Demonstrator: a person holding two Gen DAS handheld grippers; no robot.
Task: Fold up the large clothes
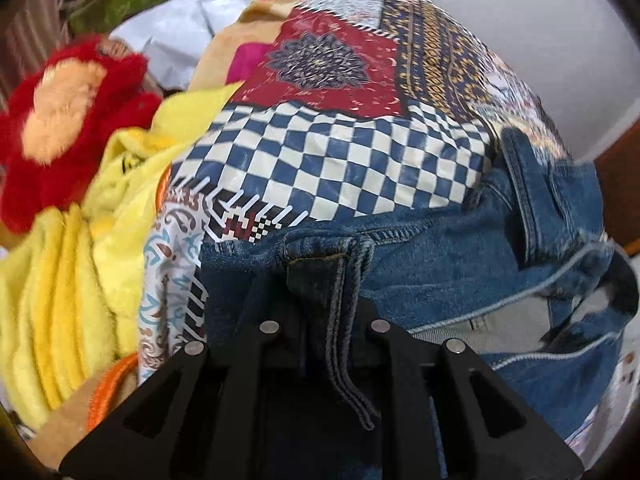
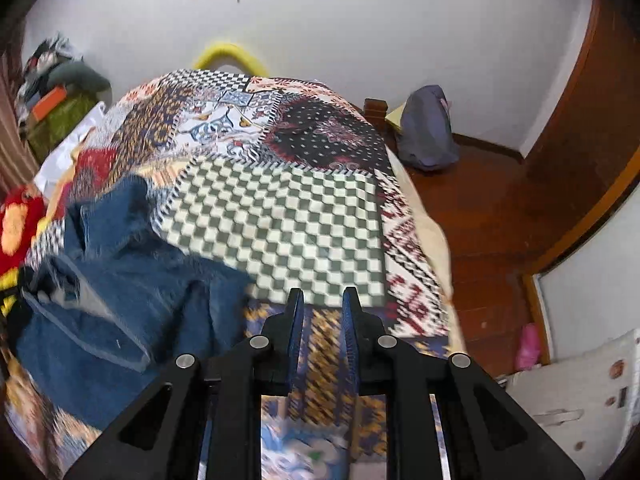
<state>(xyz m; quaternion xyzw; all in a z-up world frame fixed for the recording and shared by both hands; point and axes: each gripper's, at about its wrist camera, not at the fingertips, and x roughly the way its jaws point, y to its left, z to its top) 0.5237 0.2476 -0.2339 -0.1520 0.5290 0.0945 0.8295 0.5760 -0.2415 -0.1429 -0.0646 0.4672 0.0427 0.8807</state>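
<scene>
Blue jeans (image 1: 460, 248) lie rumpled on patchwork bedspread (image 1: 340, 152), near bed's left side beside yellow plush blanket (image 1: 72, 280). Left gripper (image 1: 324, 320) clamps denim waistband fold. Right gripper (image 2: 322, 300) hangs over bedspread, jaws nearly together, nothing between them. Risks: thin waistband pinch slips under denim's weight; one-point lift lets legs twist, spoiling fold; hem may catch blanket.

A pair of blue denim jeans (image 2: 120, 280) lies crumpled on the left side of the patchwork-printed bedspread (image 2: 280, 216), with a yellow plush blanket (image 1: 72, 280) and a red and orange furry cushion (image 1: 60, 120) to its left, and a grey-blue bag (image 2: 428, 132) on the wooden floor (image 2: 488, 216) right of the bed.
</scene>
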